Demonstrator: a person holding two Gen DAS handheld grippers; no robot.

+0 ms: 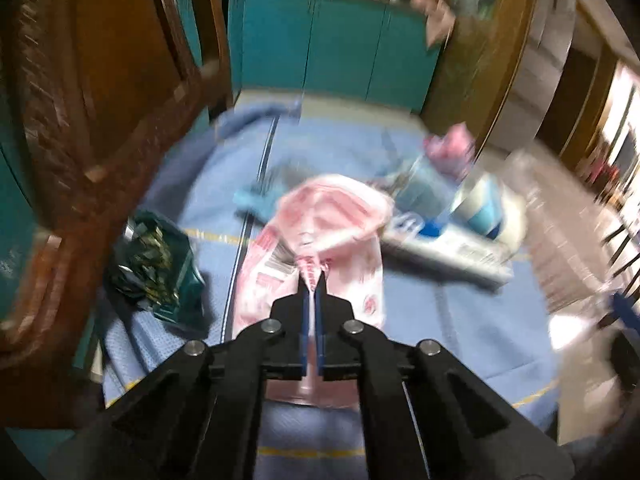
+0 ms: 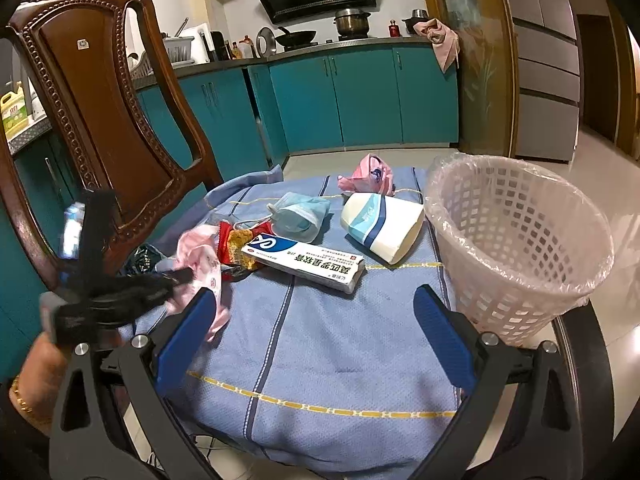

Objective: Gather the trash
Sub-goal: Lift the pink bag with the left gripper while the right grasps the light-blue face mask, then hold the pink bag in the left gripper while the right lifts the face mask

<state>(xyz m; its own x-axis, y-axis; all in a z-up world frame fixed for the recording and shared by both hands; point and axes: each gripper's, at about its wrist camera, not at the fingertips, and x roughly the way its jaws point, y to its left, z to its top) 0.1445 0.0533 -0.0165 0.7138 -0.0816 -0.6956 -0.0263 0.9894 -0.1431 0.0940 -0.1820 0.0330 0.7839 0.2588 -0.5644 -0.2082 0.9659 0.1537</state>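
Note:
My left gripper is shut on a pink and white plastic wrapper and holds it above the blue cloth; the view is blurred. In the right wrist view the same left gripper grips the pink wrapper at the left. My right gripper is open and empty over the cloth. A white lined basket stands at the right. A white and blue box, a red snack wrapper, a blue face mask, a white cup and a pink crumpled bag lie on the cloth.
A carved wooden chair stands at the left, close to the left gripper. A dark green wrapper lies by the chair on the cloth's left edge. Teal kitchen cabinets line the back. Tiled floor lies to the right.

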